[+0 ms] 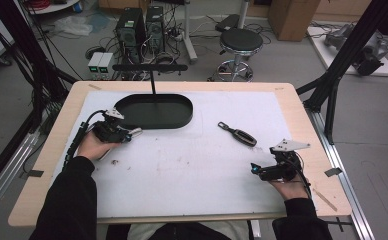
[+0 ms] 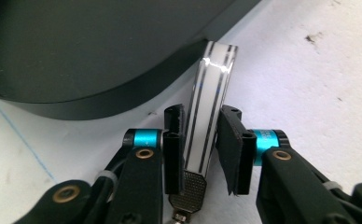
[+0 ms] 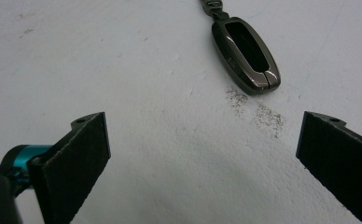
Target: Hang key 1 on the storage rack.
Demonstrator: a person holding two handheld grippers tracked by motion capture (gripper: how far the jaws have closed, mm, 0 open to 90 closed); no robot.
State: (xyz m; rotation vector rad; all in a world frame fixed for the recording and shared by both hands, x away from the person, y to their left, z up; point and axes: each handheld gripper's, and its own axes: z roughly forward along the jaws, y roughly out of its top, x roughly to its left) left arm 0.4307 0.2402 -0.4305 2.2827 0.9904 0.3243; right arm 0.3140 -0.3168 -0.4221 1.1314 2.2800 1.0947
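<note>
Gripping a white striped key fob [image 2: 210, 107], the left tool [image 2: 202, 140] is clamped.

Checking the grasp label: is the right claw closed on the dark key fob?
No. The right claw stands wide open, the key fob lying untouched on the white mat ahead.

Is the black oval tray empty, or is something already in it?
Empty: in the high view the black oval tray holds nothing; the white key fob is outside it, clamped by the left gripper.

White key [image 2: 210, 112], dark stripes; black tray [image 1: 154, 111]; seemingly bronze-grey fob [image 3: 247, 55].
</note>
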